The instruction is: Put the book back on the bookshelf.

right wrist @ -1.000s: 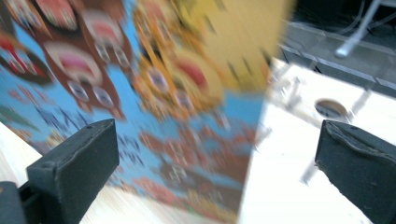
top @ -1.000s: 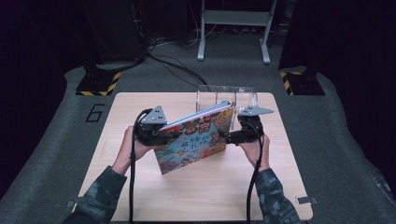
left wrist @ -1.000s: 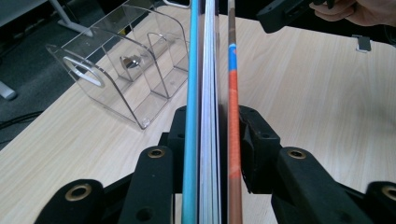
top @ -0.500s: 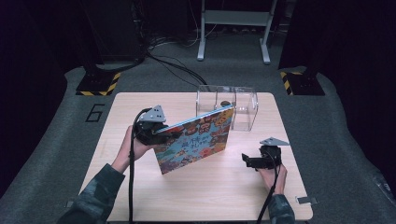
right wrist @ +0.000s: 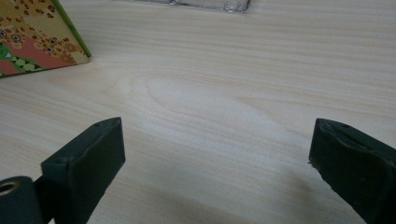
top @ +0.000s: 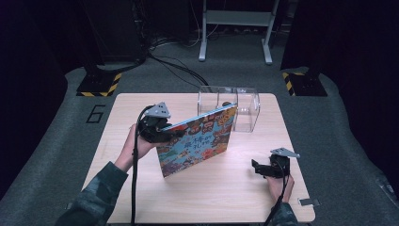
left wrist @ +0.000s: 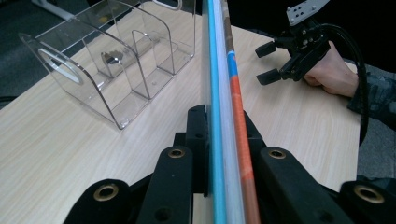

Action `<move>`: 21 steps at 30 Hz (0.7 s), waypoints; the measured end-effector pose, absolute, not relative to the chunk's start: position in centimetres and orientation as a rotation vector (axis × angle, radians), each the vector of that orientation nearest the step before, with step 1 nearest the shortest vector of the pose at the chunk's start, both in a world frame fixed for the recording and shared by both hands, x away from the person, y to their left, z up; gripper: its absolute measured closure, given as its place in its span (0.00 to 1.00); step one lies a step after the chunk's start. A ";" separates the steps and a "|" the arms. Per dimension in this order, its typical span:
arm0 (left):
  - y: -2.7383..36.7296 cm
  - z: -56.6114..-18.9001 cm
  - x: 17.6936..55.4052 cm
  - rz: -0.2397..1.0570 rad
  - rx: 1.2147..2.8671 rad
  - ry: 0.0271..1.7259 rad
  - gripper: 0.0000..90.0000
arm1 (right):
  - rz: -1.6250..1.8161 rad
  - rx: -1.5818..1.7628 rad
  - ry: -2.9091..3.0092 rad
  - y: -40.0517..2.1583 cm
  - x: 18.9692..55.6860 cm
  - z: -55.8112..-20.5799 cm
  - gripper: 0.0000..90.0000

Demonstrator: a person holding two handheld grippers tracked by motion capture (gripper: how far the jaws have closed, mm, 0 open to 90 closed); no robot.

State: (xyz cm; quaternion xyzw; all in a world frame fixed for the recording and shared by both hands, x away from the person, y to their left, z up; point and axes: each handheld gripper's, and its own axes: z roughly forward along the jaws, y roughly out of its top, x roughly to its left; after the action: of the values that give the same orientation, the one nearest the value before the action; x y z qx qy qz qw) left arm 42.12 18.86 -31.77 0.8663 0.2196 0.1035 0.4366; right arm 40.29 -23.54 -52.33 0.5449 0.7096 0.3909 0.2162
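Note:
A colourful picture book [top: 197, 141] stands tilted on its lower corner on the wooden table [top: 226, 197]. My left gripper [top: 162, 132] is shut on its left edge. In the left gripper view the book's thin edge [left wrist: 218, 70] runs up between the jaws of my left gripper [left wrist: 222, 116], both pressed against it. My right gripper [top: 258, 167] rests low near the table's front right, apart from the book, and is open with nothing between its fingers. In the right gripper view my right gripper [right wrist: 217, 140] frames bare wood, with the book's corner [right wrist: 32, 37] at upper left.
A clear acrylic divider rack [top: 235, 106] stands at the table's back edge, just behind the book's top corner; it shows too in the left gripper view as the rack [left wrist: 107, 60]. My right gripper [left wrist: 268, 60] and hand lie past the book there. Dark floor surrounds the table.
My right gripper has let go of the book's right edge and dropped to the table's front right, open. The book stays up in my left gripper, which has hardly moved.

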 end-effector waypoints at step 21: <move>19.1 -28.7 42.8 0.338 2.148 0.613 0.90 | 1.090 1.507 1.930 -23.6 40.1 -52.3 0.04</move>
State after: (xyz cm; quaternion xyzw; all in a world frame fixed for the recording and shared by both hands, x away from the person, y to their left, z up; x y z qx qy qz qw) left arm 42.75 19.06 -28.73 0.8596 0.2455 0.1354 0.4272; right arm 40.08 -23.64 -52.35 0.5473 0.7011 0.3958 0.2285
